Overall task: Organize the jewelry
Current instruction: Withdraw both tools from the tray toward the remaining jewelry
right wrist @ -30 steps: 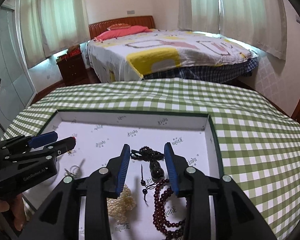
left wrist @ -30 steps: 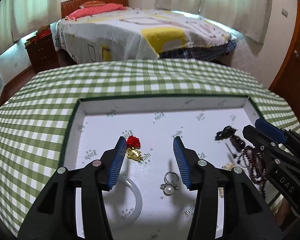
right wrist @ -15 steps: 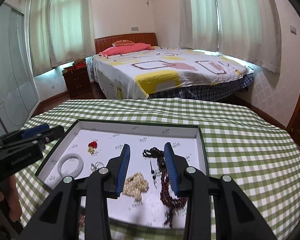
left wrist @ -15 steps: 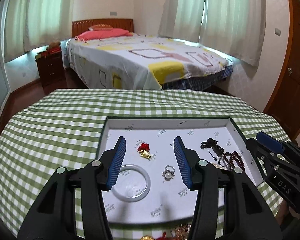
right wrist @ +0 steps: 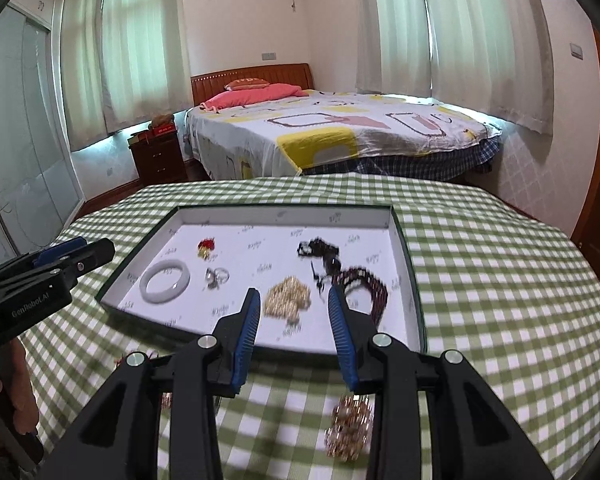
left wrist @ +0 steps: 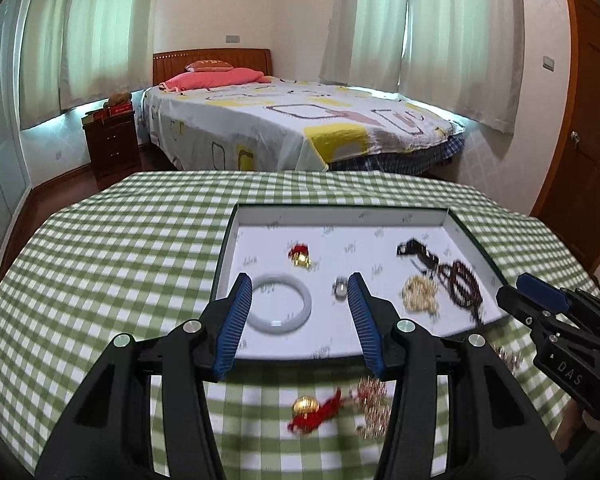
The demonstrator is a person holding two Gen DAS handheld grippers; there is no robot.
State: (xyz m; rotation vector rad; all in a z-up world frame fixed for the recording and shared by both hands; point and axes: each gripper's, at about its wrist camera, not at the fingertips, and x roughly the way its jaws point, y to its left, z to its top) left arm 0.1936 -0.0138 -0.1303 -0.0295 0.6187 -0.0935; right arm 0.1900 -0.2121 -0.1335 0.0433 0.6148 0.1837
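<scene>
From my left wrist camera, the green-checked tablecloth (left wrist: 112, 264) fills the left and bottom of the frame. My left gripper (left wrist: 298, 300) sits at lower centre with its blue-padded fingers spread and nothing between them. Just beyond the fingertips lies the white tray (left wrist: 340, 216), centre to right of frame. Inside it, going left to right: a pale jade bangle (left wrist: 280, 303) at the near left, a red-and-gold charm (left wrist: 300, 255) further back, a small ring (left wrist: 340, 289) beside my right-hand finger, a heap of cream pearl beads (left wrist: 419, 298), a dark red bead string (left wrist: 462, 282) and, behind that, a black beaded piece (left wrist: 416, 250). On the cloth in front of the tray, low in the frame, lie a gold bead on a red cord (left wrist: 312, 410) and a blurred gold cluster (left wrist: 374, 404). At the far right edge my right gripper (left wrist: 540, 294) points toward the tray's near right corner.

From my right wrist camera, the left gripper (right wrist: 88, 254) enters at the left edge, held by a hand (right wrist: 8, 392). The right gripper's fingers stand apart and empty at lower centre, their tips over the tray's near edge, framing the pearls. A gold filigree ornament (right wrist: 348, 426) lies on the cloth at lower right of centre.
</scene>
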